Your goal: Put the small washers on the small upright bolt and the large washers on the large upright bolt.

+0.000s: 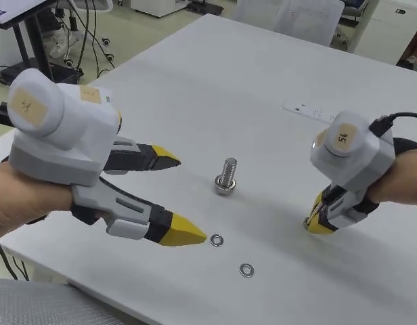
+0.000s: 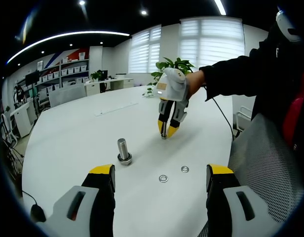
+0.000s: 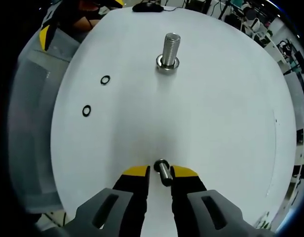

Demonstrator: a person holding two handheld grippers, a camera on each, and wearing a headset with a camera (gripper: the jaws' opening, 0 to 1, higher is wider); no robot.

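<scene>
A large bolt (image 1: 226,175) (image 2: 124,149) (image 3: 170,48) stands upright mid-table with a washer-like ring at its base. Two small washers (image 1: 216,240) (image 1: 246,270) lie flat near the front edge, also seen as washers (image 2: 163,178) (image 3: 105,79). My left gripper (image 1: 185,200) (image 2: 162,171) is open and holds nothing, its lower fingertip (image 1: 189,237) just left of the nearer washer. At the right, my right gripper (image 1: 319,223) (image 3: 161,173) points down at the table, shut on a small bolt (image 3: 163,174) between its yellow tips.
A white power strip (image 1: 309,112) lies on the white table (image 1: 262,74) behind the right gripper. A grey chair back (image 1: 39,305) sits at the near left table edge. Desks, cables and office furniture stand beyond the table.
</scene>
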